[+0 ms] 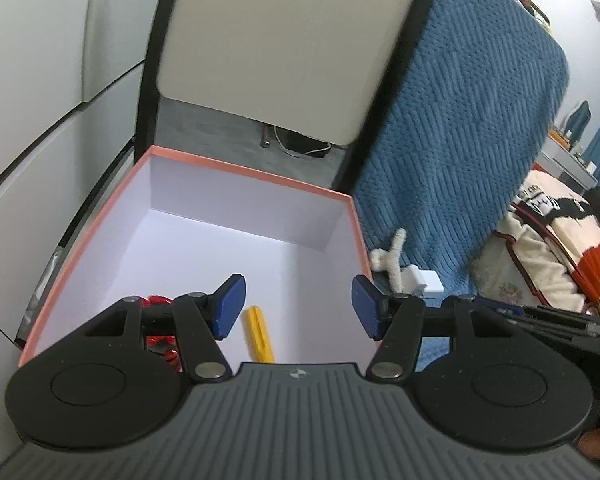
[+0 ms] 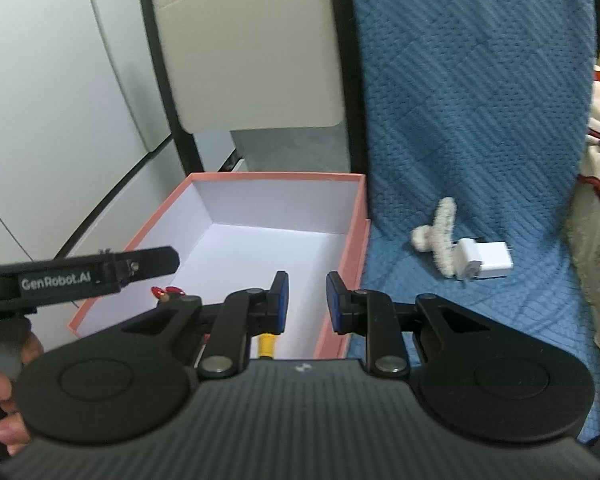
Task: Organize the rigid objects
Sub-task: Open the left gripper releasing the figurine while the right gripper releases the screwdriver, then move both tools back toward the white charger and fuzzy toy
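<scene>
With both jaws apart and empty, the right hand-held gripper [image 2: 306,303], nearer than the left hand-held gripper [image 1: 299,307], has the white charger [image 2: 485,263] ahead to its right on the blue blanket [image 2: 480,120], long axis crosswise, outside the pink box [image 2: 356,224].

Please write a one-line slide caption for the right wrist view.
Right gripper, empty and slightly open, above a pink box holding a yellow item; white charger on the blue blanket.

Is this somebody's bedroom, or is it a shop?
Most likely a bedroom at home, not a shop. A blue knitted blanket covers what looks like a bed, a patterned quilt lies beside it, and white wardrobe doors stand behind the pink box.
</scene>
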The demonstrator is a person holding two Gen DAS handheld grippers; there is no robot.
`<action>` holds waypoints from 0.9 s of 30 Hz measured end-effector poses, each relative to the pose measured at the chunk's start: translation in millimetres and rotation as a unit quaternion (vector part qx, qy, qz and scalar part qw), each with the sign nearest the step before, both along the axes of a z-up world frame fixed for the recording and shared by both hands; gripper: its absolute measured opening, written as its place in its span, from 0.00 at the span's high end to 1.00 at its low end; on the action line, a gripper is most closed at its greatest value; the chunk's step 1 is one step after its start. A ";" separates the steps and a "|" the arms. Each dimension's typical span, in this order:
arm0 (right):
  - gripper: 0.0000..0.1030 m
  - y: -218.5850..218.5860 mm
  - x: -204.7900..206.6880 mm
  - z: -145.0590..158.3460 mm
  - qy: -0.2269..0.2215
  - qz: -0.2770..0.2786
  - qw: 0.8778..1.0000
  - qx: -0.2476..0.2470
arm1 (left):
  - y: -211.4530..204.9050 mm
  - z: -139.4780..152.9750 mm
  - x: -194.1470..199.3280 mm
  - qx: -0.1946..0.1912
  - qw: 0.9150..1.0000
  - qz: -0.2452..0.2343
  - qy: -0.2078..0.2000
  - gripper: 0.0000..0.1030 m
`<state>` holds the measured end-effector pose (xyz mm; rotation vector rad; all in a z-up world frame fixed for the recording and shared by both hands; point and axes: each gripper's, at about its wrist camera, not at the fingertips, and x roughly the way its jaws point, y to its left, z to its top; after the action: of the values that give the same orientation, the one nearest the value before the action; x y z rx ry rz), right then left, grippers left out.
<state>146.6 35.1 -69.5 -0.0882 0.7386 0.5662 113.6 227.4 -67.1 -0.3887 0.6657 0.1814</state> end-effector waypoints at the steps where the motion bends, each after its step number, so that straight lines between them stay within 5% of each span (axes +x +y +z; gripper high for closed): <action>1: 0.76 -4.6 -0.6 0.6 -0.002 -0.003 1.000 0.000 | -4.7 0.2 -0.2 0.001 1.000 -0.002 0.000 0.38; 27: 0.76 -135.2 -19.9 -20.8 -0.014 -0.069 0.997 -0.008 | -129.5 -28.7 -1.8 0.002 0.998 -0.060 -0.012 0.37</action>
<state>126.7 -100.1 -90.3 -0.0597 0.7170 0.4256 111.8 97.9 -95.8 -0.3448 0.6634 0.0651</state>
